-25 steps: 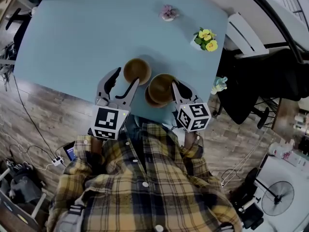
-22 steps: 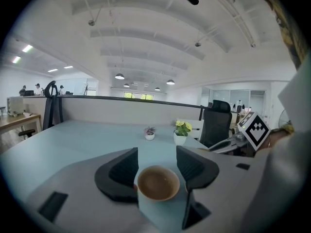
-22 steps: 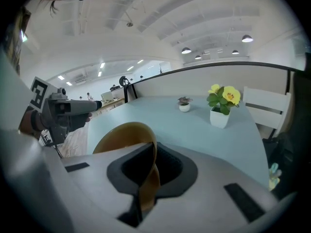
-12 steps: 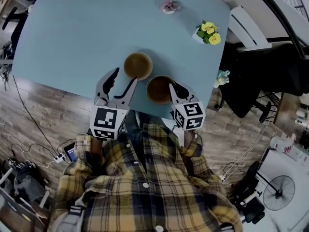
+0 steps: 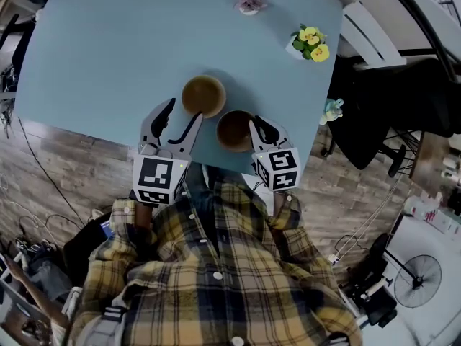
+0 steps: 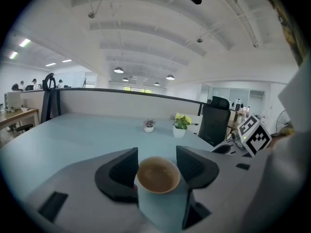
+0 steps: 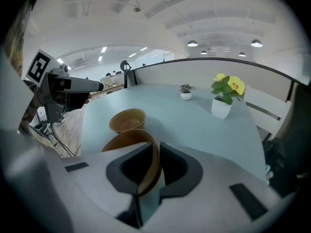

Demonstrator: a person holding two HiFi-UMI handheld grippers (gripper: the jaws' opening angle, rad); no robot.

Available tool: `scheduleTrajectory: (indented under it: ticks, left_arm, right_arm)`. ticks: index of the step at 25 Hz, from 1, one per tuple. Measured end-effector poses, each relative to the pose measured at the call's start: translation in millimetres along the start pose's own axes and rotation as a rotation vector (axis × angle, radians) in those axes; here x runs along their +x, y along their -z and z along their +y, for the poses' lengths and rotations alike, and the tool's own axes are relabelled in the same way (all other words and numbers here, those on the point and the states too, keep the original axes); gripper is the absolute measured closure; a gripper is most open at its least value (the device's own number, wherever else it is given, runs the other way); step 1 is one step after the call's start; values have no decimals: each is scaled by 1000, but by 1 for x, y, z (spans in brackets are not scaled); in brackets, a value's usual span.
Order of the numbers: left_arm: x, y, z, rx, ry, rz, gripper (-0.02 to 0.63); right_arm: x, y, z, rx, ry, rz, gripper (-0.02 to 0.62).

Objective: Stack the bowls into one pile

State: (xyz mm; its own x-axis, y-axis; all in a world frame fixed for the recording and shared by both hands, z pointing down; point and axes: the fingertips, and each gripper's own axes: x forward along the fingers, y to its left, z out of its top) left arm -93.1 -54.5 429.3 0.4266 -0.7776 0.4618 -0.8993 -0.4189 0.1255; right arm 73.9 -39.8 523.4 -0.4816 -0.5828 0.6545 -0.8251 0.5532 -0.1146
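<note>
Two brown bowls sit on the light blue table [image 5: 108, 56]. The farther bowl [image 5: 203, 96] [image 6: 157, 174] [image 7: 127, 120] stands upright by itself. It lies just beyond my left gripper [image 5: 183, 111] [image 6: 156, 153], which is open with nothing between its pads. The nearer bowl [image 5: 235, 130] [image 7: 127, 143] is down by the table's front edge, to the right of the first and apart from it. My right gripper [image 5: 256, 127] [image 7: 155, 150] has this bowl's right rim between its pads, and its jaws are opening.
A white pot of yellow flowers [image 5: 310, 43] [image 7: 224, 98] and a small pink plant [image 5: 249, 2] [image 6: 148, 125] stand at the table's far right. A black office chair [image 5: 382, 121] is beyond the right edge. The person's plaid shirt [image 5: 216, 265] fills the near side.
The right gripper has carried its bowl down to the table beside the other bowl. The left gripper has sunk a little and stayed open.
</note>
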Motion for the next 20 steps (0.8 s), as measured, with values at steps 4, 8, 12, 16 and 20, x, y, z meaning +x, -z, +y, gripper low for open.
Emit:
scheduleTrajectory:
  ticks: [4,8,12,16,20]
  left_arm:
    - [6,-2,2,-6,2,-5,368]
    - [9,-3,6,-6,-6,-4,368]
    - [13,-1,11,0,-14,8,368]
    - [16,-6,17,9,-21,1,368]
    - [26,-10,24,18,-18,9,371]
  right_arm:
    - [0,0,-4,4,9,-8,525]
    - [-1,-5,-5,9,13,-24,512]
    - [-4,-12,-9,20,13,-45,512]
    - [-8,-24,-11,37,10,-77,512]
    - [-18,-40,-15,98,10,-140,512]
